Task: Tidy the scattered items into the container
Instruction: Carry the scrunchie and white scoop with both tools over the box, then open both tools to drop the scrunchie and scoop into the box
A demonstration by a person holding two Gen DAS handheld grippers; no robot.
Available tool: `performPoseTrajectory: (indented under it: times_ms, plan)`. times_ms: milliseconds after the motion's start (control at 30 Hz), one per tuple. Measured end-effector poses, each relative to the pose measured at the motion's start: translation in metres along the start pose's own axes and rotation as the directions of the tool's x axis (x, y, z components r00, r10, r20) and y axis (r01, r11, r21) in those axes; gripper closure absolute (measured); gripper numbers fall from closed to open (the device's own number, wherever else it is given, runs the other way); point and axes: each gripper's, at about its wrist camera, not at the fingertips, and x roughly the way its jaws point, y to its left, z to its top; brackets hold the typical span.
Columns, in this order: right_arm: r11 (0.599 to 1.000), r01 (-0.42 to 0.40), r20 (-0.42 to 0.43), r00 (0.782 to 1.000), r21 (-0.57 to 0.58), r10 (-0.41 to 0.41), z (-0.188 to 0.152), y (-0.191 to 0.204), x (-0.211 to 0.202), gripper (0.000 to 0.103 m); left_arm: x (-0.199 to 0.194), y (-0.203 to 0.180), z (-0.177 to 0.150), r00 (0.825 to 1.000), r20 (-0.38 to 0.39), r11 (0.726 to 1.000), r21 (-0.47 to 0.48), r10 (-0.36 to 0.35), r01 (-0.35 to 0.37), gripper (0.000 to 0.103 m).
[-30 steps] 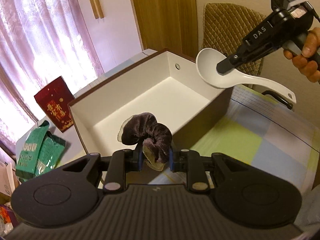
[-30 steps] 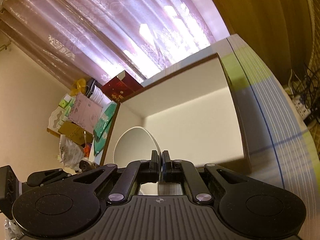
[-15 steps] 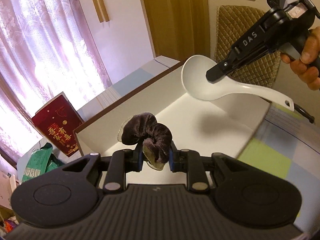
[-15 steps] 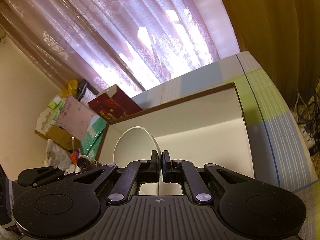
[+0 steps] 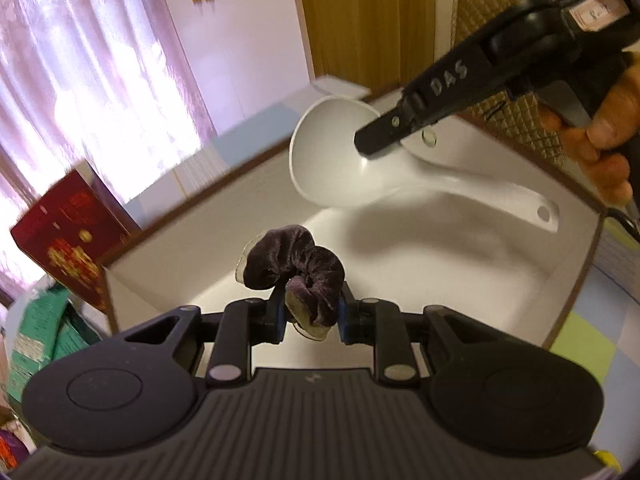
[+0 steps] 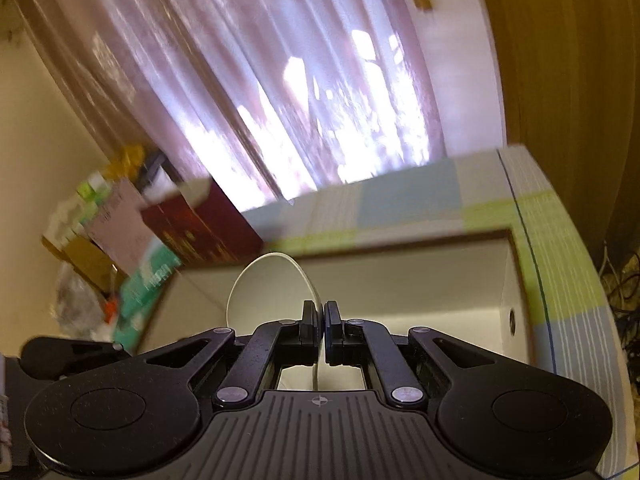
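Poised over the open white box (image 5: pixel 460 240): left gripper (image 5: pixel 310 316) pinching a velvet scrunchie (image 5: pixel 298 266), right gripper (image 6: pixel 322 336) clamping a spoon (image 5: pixel 360 172) farther in

My left gripper (image 5: pixel 311 316) is matte black: a ribbed grey-black deck, a round disc moulded at each side of that deck, and two link arms pinned with silver rivets ahead of it. Blue pads (image 5: pixel 280 314) line its fingers. My right gripper (image 6: pixel 322 330) repeats the build, with black pads and a small crosshair mark on its deck. Seen from the left camera, its body carries white letters "DAS" and a pale label.
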Motion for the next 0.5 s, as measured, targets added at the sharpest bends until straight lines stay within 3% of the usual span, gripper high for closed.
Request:
performPoseTrajectory:
  times_ms: [167,367,500]
  plan:
    - [0.998,0.054,-0.097,0.994,-0.025,-0.056,-0.021,-0.007,0.031,0.098,0.030,0.004,-0.011,0.996,-0.085,0.999,-0.041,0.005,-0.009,0.083]
    - [0.997,0.071,-0.190,0.979,-0.026,-0.075,-0.028,-0.020,0.049,0.098,0.045,0.005,-0.014,0.991,-0.131,0.998,-0.055,0.000,-0.008,0.080]
    - [0.990,0.130,-0.246,0.959,-0.060,-0.141,-0.027,-0.021,0.051,0.097,0.046,0.004,-0.013,0.990,-0.142,0.998,-0.055,0.001,-0.009,0.065]
